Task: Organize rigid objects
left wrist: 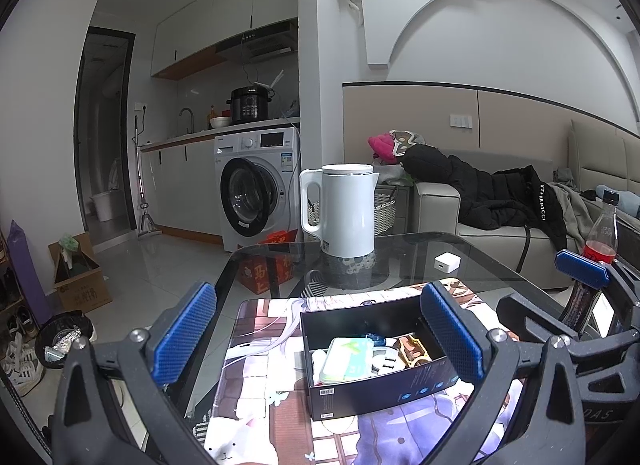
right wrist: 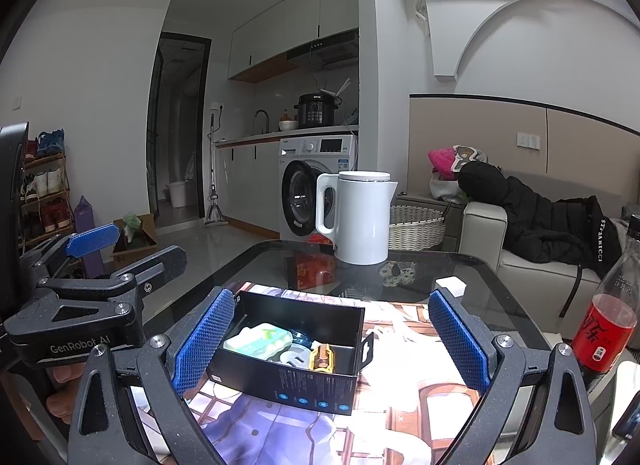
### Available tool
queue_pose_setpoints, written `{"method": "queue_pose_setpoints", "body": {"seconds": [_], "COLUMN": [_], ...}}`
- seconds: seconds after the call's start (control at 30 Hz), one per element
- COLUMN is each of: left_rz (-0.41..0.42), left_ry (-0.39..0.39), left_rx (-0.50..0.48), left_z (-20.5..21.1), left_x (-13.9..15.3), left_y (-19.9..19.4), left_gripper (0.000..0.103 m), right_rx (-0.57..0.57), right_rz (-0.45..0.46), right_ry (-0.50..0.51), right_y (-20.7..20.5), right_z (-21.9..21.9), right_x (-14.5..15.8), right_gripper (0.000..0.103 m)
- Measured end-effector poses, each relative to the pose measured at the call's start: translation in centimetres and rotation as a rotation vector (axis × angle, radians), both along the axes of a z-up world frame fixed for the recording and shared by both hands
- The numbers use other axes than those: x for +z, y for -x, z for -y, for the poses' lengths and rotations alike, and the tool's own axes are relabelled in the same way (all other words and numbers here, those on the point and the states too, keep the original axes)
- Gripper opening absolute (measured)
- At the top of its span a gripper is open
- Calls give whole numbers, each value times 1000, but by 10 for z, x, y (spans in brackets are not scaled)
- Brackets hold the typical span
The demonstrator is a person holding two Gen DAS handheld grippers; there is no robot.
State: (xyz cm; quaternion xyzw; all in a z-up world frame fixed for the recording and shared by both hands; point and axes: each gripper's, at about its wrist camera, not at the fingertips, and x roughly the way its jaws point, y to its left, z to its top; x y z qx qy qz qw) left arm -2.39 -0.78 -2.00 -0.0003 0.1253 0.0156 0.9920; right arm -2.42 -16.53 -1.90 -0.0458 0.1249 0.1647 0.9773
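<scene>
Both tools are spread wide with nothing in them, hovering over the printed mat [right wrist: 400, 349] on the glass table [right wrist: 460, 265]. The left tool [left wrist: 320, 341] has the open black box [left wrist: 360, 389] sitting between its blue pads, the right tool [right wrist: 332, 345] has it just inside its left pad. In the box: a pale green case [right wrist: 258, 339], a white plug-like thing [right wrist: 294, 357] and a small yellow-orange item [right wrist: 323, 357], all packed close together. Further back on the table there's a white kettle [right wrist: 362, 217] and a small white cube [right wrist: 451, 287]. A cola bottle [right wrist: 608, 317] stands at the right side
</scene>
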Motion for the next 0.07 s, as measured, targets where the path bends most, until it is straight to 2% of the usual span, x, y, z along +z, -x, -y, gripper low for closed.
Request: {"method": "queue_pose_setpoints", "body": {"seconds": [0.07], "left_rz": [0], "left_ry": [-1], "left_rx": [3], "left_z": [0], "left_x": [-1], "left_y": [0], "left_gripper": [103], "right_rx": [0], "right_rz": [-1], "right_ry": [0], "right_y": [0], "right_z": [0], "right_x": [-1], "right_gripper": [100]}}
